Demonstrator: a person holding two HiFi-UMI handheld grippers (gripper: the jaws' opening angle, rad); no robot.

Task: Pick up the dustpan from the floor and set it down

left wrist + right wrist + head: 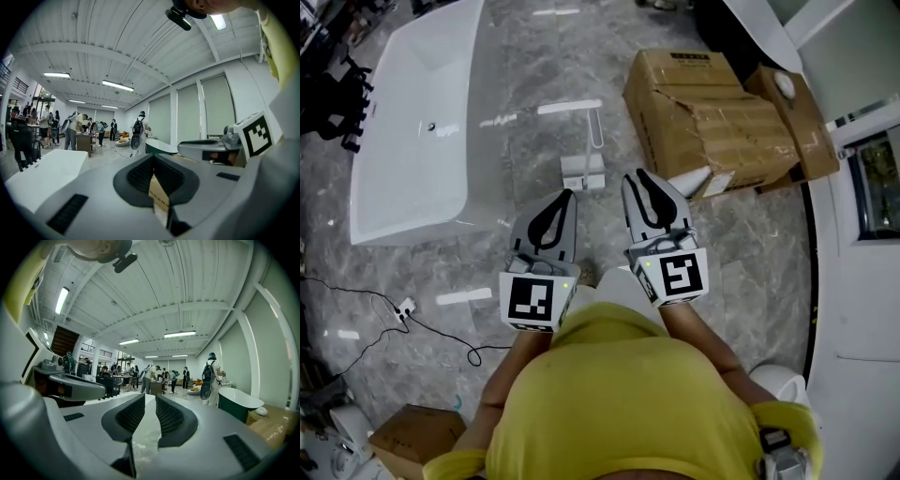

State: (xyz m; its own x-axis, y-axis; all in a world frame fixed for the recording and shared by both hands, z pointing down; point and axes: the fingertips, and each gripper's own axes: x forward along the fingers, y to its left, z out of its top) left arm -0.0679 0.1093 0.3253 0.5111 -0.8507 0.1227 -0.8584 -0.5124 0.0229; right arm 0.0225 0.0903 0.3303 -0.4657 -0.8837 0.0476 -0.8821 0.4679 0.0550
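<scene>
Both hand-held grippers are empty: left (569, 197) closed, right (635, 178) barely parted. The dustpan (584, 174) lies at 12 o'clock — the person should lower, open wide and grip its handle (596, 124).

My yellow shirt (628, 403) is short-sleeved. At its twelve o'clock, the left gripper (569, 194) and right gripper (639, 175) are grey shells with black pads (546, 225), each carrying a black-and-white marker cube (532, 300).

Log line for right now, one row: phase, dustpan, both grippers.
phase: pre-grasp | dustpan: on floor, untouched | left gripper: shut, empty | right gripper: slightly open, empty
</scene>
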